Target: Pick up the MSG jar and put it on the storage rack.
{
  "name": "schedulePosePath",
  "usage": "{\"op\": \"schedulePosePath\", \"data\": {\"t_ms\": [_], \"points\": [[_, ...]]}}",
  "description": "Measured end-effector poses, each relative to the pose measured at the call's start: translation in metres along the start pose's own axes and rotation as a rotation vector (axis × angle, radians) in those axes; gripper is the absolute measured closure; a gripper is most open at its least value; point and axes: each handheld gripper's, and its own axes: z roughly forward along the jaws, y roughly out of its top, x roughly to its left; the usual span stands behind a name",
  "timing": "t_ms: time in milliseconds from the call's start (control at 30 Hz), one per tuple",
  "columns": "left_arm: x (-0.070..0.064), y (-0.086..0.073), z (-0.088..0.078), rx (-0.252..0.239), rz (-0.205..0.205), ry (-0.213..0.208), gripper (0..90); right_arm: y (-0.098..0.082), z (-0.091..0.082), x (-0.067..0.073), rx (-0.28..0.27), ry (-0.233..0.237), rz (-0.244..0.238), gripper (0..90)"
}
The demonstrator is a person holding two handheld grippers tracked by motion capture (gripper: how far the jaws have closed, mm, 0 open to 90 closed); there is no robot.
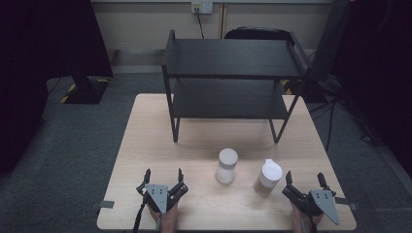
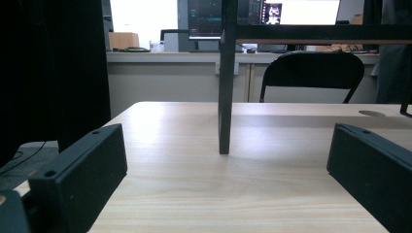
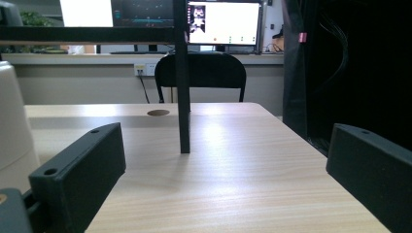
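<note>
With both my left gripper [image 1: 163,178] and right gripper [image 1: 306,181] wide and empty, I'd approach the white lidded tan paper cup [image 1: 268,177], at the right gripper's eleven o'clock on the pale wooden worktop [image 1: 145,145], low and level.

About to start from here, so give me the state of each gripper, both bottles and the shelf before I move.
left gripper: open, nothing between the jaws, low at the table's near edge.
right gripper: open, nothing held.
white bottle: upright on the table, untouched.
brown bottle: upright, white cap on, just left of the right gripper.
black shelf: upright, both tiers bare.
</note>
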Motion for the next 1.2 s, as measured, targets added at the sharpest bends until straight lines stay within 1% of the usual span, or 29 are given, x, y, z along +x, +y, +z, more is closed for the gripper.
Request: {"op": "schedulePosePath", "data": {"t_ms": [133,233,500,767,833,933,1000,1033,1067,1133,1167,1200], "points": [[-0.0009,0.0001,0.0,0.0,0.0,0.005,0.4,0.0,0.0,0.0009,0.0,-0.006,0.0,0.0],[-0.0014,0.0001,0.0,0.001,0.0,0.008,0.4,0.0,0.0,0.0004,0.0,-0.002,-0.001,0.0],[-0.0009,0.0,0.0,0.0,0.0,0.005,0.2,0.0,-0.0003,0.0017,0.0,-0.008,-0.004,0.0],[-0.0005,0.0012,0.0007,0.007,0.003,0.001,0.1,0.0001,-0.0003,0.001,0.0,-0.004,-0.004,0.0],[0.0006,0.0009,0.0008,0.005,0.0,-0.006,0.1,0.0001,-0.0003,0.001,0.0,-0.004,-0.003,0.0],[0.0061,0.0039,0.0028,0.022,-0.002,-0.038,0.1,0.0001,-0.0002,0.0009,0.0,-0.003,-0.004,0.0],[0.007,0.004,0.0029,0.022,-0.008,-0.044,0.1,0.0,-0.0003,0.0009,0.0,-0.004,-0.003,0.0],[0.0082,0.0038,0.0029,0.021,-0.01,-0.06,0.1,0.0,-0.0005,0.0012,-0.001,-0.005,-0.003,0.0],[0.0082,0.0038,0.0029,0.021,-0.01,-0.06,0.1,0.0,-0.0005,0.0009,0.0,-0.002,-0.004,0.0],[0.0071,0.0058,0.0033,0.017,0.003,-0.066,0.1,0.0001,-0.0005,0.0008,0.0,-0.002,-0.004,0.0],[0.0071,0.0058,0.0033,0.017,0.003,-0.066,0.1,0.0001,-0.0005,0.0008,0.0,-0.002,-0.004,0.0],[0.0036,0.0092,0.0038,0.013,0.023,-0.053,0.1,0.0001,-0.0005,0.0008,0.0,-0.002,-0.004,0.0]]}}
